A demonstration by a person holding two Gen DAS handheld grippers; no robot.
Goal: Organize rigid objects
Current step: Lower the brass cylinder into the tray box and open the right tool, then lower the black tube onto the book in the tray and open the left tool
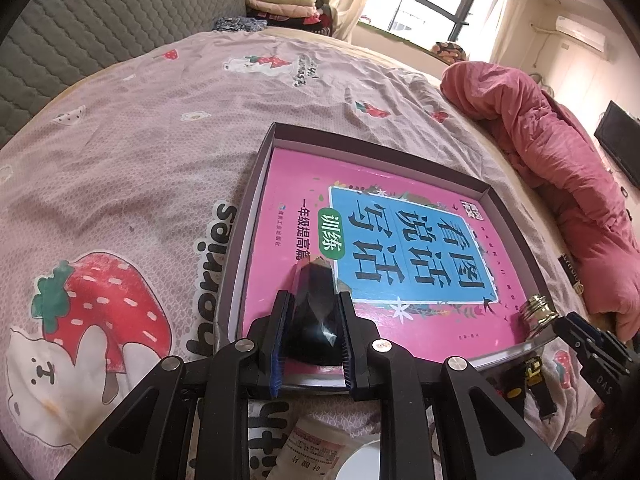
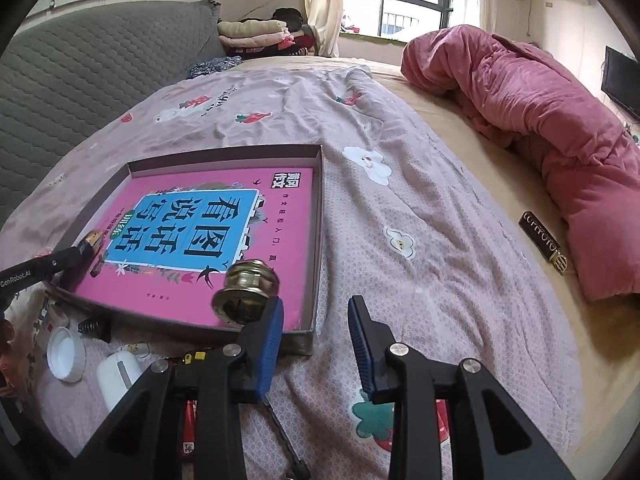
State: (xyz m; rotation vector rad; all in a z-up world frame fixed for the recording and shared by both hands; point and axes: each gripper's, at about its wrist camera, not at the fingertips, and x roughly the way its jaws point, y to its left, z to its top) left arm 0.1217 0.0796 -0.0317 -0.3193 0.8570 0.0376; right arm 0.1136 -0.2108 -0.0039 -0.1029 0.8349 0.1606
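A shallow dark box (image 1: 256, 184) lies on the bedspread with a pink and blue book (image 1: 400, 248) inside it. My left gripper (image 1: 313, 312) is shut on a dark pointed crystal-like prism (image 1: 316, 296), held over the near edge of the book. From the right wrist the same prism (image 2: 94, 238) shows at the left gripper (image 2: 80, 254). A brass knob-like piece (image 2: 246, 288) sits in the near corner of the box (image 2: 318, 240). My right gripper (image 2: 314, 320) is open just right of it, nothing between its fingers.
A dark case with a gold end (image 2: 542, 242) lies beside the rolled red quilt (image 2: 540, 108). In front of the box are a white cap (image 2: 66, 354), a white oval item (image 2: 116, 372), a labelled bottle (image 1: 316, 448) and a yellow-black toy (image 1: 532, 372). A grey headboard (image 2: 80, 68) stands behind.
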